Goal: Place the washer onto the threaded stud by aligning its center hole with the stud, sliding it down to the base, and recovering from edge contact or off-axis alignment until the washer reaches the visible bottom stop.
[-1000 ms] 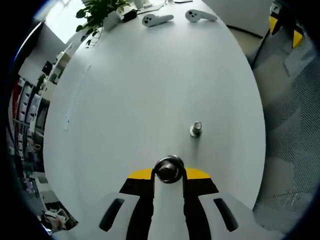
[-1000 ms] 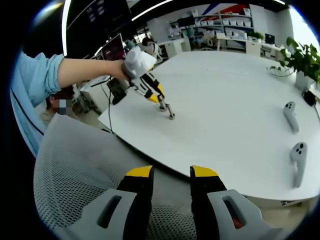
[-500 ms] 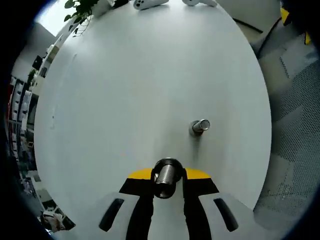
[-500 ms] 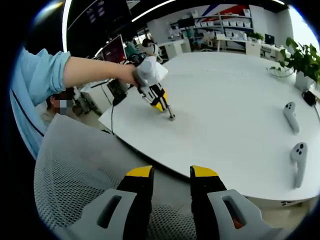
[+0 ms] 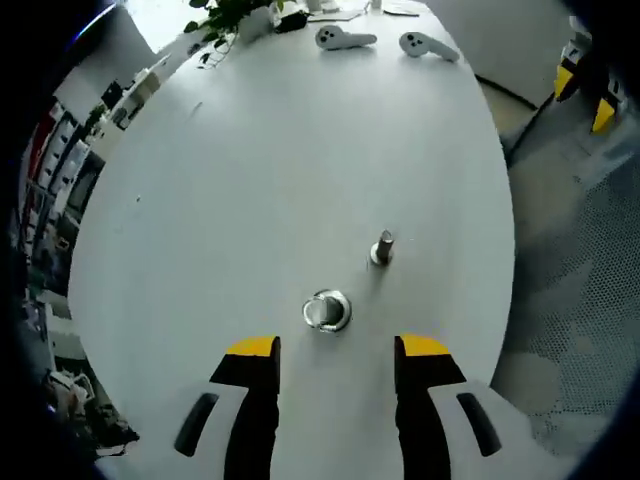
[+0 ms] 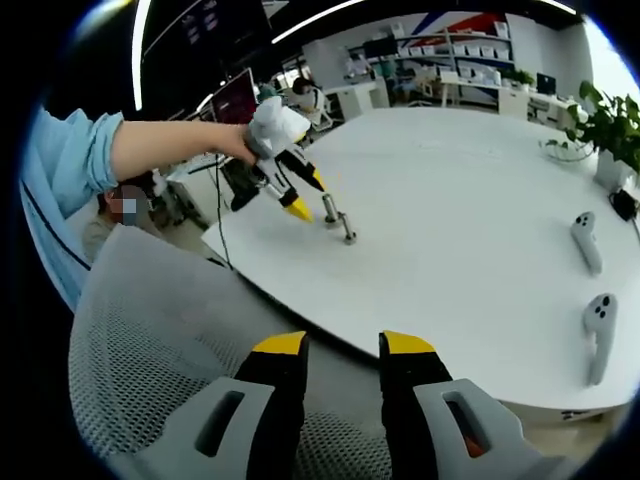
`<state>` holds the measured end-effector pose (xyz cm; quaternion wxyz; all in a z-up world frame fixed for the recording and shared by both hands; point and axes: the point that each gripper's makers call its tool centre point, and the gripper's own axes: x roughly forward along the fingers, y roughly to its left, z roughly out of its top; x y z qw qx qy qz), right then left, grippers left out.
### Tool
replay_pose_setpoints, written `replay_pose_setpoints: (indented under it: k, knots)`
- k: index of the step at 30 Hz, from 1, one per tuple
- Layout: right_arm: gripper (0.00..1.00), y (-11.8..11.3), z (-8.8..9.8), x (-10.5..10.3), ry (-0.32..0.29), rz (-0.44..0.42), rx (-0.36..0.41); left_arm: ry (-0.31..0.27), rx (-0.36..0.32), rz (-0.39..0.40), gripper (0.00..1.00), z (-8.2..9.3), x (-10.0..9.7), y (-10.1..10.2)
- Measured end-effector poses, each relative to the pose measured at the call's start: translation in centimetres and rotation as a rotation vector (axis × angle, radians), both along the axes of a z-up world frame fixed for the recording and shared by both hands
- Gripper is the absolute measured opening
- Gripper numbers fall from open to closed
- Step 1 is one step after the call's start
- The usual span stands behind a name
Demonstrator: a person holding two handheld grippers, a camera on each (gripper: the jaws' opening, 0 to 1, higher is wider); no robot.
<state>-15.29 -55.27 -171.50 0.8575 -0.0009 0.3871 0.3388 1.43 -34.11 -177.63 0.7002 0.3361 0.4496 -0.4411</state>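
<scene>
A threaded stud (image 5: 382, 248) stands upright on its small base on the white round table (image 5: 250, 180). Just in front of it, apart from it, stands a shiny metal cylinder piece (image 5: 326, 311), free on the table top. My left gripper (image 5: 338, 347) is open, its yellow-tipped jaws either side of and a little behind that piece, touching nothing. In the right gripper view the left gripper (image 6: 307, 195) is held by a hand beside the cylinder piece (image 6: 329, 208) and the stud (image 6: 347, 228). My right gripper (image 6: 343, 345) hangs off the table over a chair, open by a narrow gap and holding nothing.
Two white hand controllers (image 5: 345, 38) (image 5: 428, 44) and a potted plant (image 5: 235, 12) lie at the table's far side. A grey mesh chair (image 6: 150, 350) stands under my right gripper, by the table edge (image 6: 300, 315). A blue-sleeved arm (image 6: 70, 160) reaches in from the left.
My left gripper has opened and let go of the metal cylinder piece, which now stands on the table near the stud; the gripper has drawn back. The right gripper has stayed in place.
</scene>
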Motion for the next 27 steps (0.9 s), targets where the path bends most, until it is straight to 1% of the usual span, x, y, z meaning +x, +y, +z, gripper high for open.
replay_pose_setpoints:
  k: [1,4,8,9,10,12,13,14,15,16,17,18,21,22,24,26,27]
  knots:
    - [0.30,0.0,0.0,0.0,0.000,0.003,-0.001,-0.005,-0.029,0.018,0.44,0.8,-0.4,0.0]
    - [0.30,0.1,-0.1,-0.1,0.003,0.013,-0.005,-0.039,-0.136,0.090,0.43,4.1,-2.1,0.6]
    - [0.29,0.1,0.1,0.0,-0.004,-0.004,-0.002,-0.066,-0.243,0.168,0.43,7.3,-4.6,1.6]
    - [0.29,0.0,0.1,0.0,-0.004,-0.005,-0.002,-0.081,-0.277,0.201,0.43,8.3,-5.3,2.1]
    - [0.29,0.0,0.1,0.0,-0.004,-0.006,-0.003,-0.092,-0.296,0.220,0.43,9.0,-5.8,2.3]
    - [0.29,0.0,0.0,-0.1,0.002,-0.004,-0.005,-0.122,-0.360,0.278,0.43,10.6,-6.8,3.0]
    - [0.29,0.0,0.0,-0.1,0.006,-0.002,-0.006,-0.114,-0.412,0.321,0.42,11.4,-7.5,3.1]
    - [0.29,0.0,0.0,-0.2,0.008,0.000,-0.005,-0.102,-0.447,0.350,0.41,11.8,-8.0,3.2]
    - [0.29,0.0,-0.1,-0.3,0.011,0.003,-0.003,-0.117,-0.490,0.404,0.39,12.5,-8.4,3.7]
    - [0.29,0.0,0.0,-0.3,0.011,0.004,-0.001,-0.136,-0.525,0.433,0.38,13.0,-8.5,4.0]
    - [0.29,0.1,0.0,-0.4,0.013,0.006,0.002,-0.152,-0.550,0.442,0.38,13.3,-8.8,4.2]
    - [0.29,0.1,0.0,-0.4,0.014,0.005,0.004,-0.165,-0.581,0.478,0.38,13.6,-9.3,4.6]
    - [0.29,0.1,-0.1,-0.5,0.022,0.007,0.007,-0.199,-0.607,0.518,0.39,14.1,-10.1,5.3]
    - [0.30,0.1,-0.1,-0.5,0.023,0.008,0.007,-0.231,-0.629,0.543,0.39,14.7,-10.4,5.5]
    - [0.30,0.1,-0.1,-0.6,0.025,0.004,0.012,-0.292,-0.675,0.565,0.40,15.9,-10.9,5.6]
    - [0.30,0.0,-0.1,-0.7,0.034,0.001,0.012,-0.363,-0.704,0.588,0.41,16.9,-11.0,5.9]
    - [0.30,0.0,-0.2,-0.7,0.036,0.001,0.011,-0.398,-0.716,0.613,0.43,17.4,-11.2,6.1]
